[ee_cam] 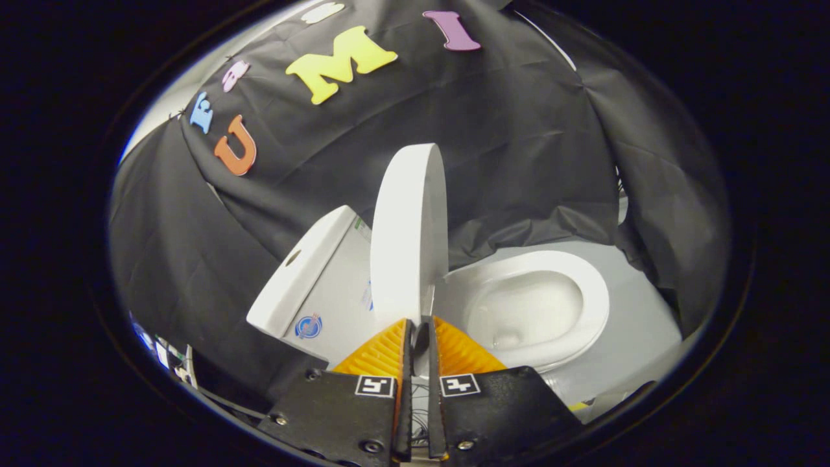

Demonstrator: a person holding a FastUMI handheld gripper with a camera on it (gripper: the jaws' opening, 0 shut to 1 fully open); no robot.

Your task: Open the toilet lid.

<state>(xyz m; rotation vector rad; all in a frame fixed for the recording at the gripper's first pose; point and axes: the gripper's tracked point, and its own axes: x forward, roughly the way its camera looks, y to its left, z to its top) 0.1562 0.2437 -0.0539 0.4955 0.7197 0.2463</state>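
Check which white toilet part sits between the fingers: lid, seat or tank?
The lid, raised on edge; its lower rim sits between the nearly closed fingers. Seat and tank lie beyond.

Floor: pale grey, smooth, bordered by the draped black cloth wall. Directly on it stood one white ceramic toilet, beyond the fingers, with its white cistern set against the cloth and its lid raised upright.

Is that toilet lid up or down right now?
Up. The toilet lid stands upright beside the tank, leaving the bowl uncovered, with the gripper jaws nearly closed at its edge.
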